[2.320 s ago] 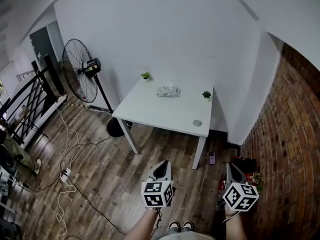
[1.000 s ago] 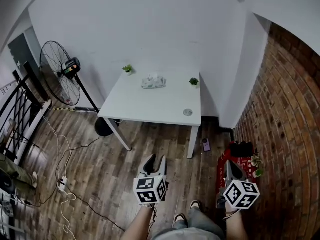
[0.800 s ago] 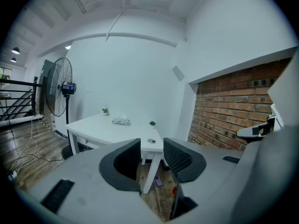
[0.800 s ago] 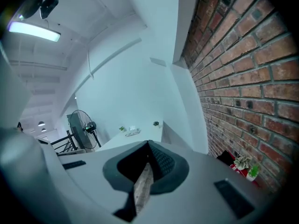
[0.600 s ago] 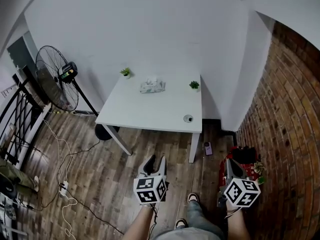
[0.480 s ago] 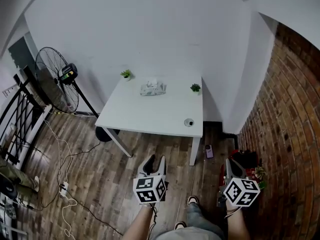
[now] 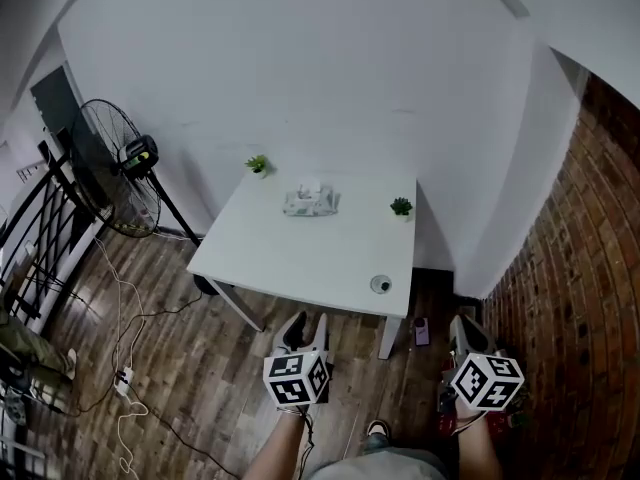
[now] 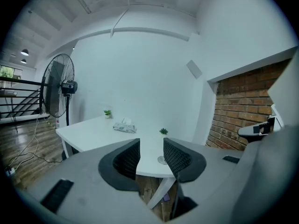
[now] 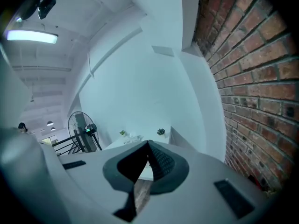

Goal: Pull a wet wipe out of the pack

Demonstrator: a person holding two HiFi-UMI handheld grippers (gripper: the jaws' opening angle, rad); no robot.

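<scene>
Holding both low, short of the white rectangular table [image 7: 290, 268] — left gripper [image 7: 307, 323] spread and empty, right gripper [image 7: 462, 328] pressed together on nothing — since the pale soft wet-wipe pack [image 7: 309, 202] lies near its far edge, seemingly out of reach.

- Left gripper [image 7: 306, 324]: held low ahead of the body, pointing forward; jaws apart, nothing between them.
- Right gripper [image 7: 462, 328]: level with the left, well apart from it; jaws closed tip to tip, empty.
- Left forearm [image 7: 283, 450] and right forearm [image 7: 476, 454]: extended forward.
</scene>
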